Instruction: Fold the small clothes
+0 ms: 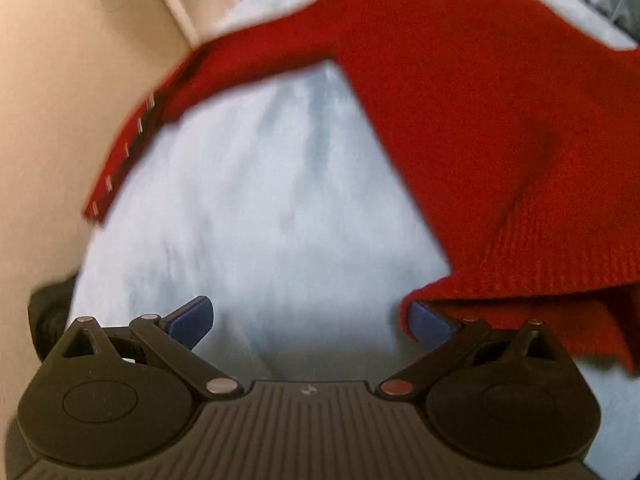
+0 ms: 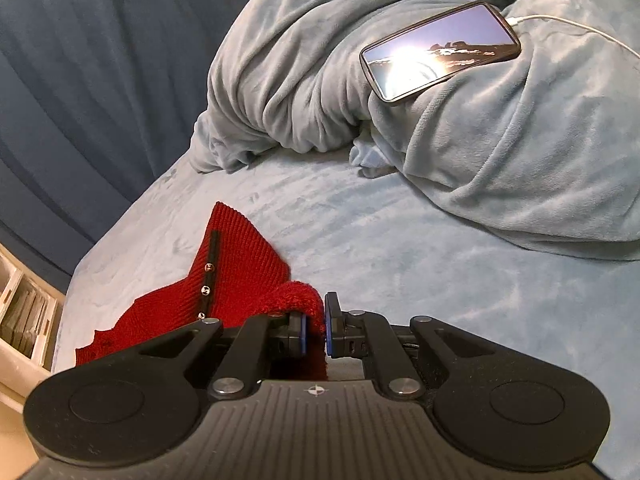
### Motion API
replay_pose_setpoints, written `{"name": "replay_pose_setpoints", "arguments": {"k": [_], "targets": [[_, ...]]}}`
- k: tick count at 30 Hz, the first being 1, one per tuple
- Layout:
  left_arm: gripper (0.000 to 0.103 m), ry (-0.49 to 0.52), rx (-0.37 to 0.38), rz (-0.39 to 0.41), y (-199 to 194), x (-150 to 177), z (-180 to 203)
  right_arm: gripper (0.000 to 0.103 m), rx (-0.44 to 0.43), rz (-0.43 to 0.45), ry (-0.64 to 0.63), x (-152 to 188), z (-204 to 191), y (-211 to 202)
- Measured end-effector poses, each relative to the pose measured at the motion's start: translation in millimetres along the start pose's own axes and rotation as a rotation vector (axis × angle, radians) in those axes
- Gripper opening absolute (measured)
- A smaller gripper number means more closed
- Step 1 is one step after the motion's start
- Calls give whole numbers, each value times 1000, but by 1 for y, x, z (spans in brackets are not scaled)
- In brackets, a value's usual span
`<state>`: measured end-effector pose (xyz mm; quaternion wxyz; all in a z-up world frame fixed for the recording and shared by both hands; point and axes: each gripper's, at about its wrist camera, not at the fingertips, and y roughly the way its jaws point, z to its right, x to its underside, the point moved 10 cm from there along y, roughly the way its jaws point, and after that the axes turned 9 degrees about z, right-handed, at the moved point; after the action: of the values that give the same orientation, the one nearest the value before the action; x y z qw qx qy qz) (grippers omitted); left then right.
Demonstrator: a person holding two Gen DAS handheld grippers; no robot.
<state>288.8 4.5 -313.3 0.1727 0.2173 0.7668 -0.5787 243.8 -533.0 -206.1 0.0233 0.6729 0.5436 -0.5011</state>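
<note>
A red knit cardigan (image 1: 460, 92) with a dark button strip lies spread on the pale blue bed cover (image 1: 260, 208). Its sleeve reaches left toward the bed edge. My left gripper (image 1: 310, 322) is open just above the cover, and the cardigan's hem lies over its right finger. My right gripper (image 2: 315, 330) is shut on a bunched fold of the red cardigan (image 2: 236, 264), with the button strip just to its left.
A phone (image 2: 440, 50) on a white charging cable lies on a crumpled grey-blue blanket (image 2: 500, 152) at the back right. A dark blue curtain (image 2: 80, 80) hangs beyond the bed. A beige wall (image 1: 52, 120) and shelving (image 2: 24, 320) flank the bed's left edge.
</note>
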Motion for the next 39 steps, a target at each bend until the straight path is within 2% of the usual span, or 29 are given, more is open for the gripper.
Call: {"name": "replay_pose_setpoints", "arguments": {"k": [2,5,7,9,13,15,17,18,20,22,24,27,31,34,36,39], "targets": [[103,-26,-68,-128,10,27,-4,8,5,7,-9,1,-1,0],[103,-303,63,-181,9,41,-6,8,4,7,-33,4,0,-1],[103,-398,131,-201,8,37,-3,8,4,-6,-53,7,3,1],[103,-386,174,-170,-4,29,6,8,2,-14,-70,9,5,2],[103,-299,251,-77,-38,29,30,8,-5,-22,-97,11,3,3],[103,-198,296,2,-61,35,51,8,-9,-23,-107,11,1,4],[103,-37,310,80,-75,44,77,8,-12,-27,-113,10,0,6],[103,53,301,95,-75,50,91,8,-15,-28,-116,10,0,6],[103,171,270,114,-68,60,112,8,-22,-30,-123,8,-1,7],[103,253,157,137,-52,62,117,8,-29,-33,-126,7,-1,7],[103,195,131,145,-47,50,110,8,-39,-38,-130,6,-2,7],[103,59,187,135,-57,31,90,8,-46,-40,-153,7,-3,7],[103,4,177,110,-53,20,75,8,-42,-38,-169,9,-3,11],[103,-142,289,6,-48,23,77,8,-40,-44,-159,10,-2,11],[103,-159,359,-41,-50,27,84,8,-44,-48,-163,10,-1,11],[103,-147,421,-92,-51,29,90,8,-47,-49,-169,9,-2,12]]}}
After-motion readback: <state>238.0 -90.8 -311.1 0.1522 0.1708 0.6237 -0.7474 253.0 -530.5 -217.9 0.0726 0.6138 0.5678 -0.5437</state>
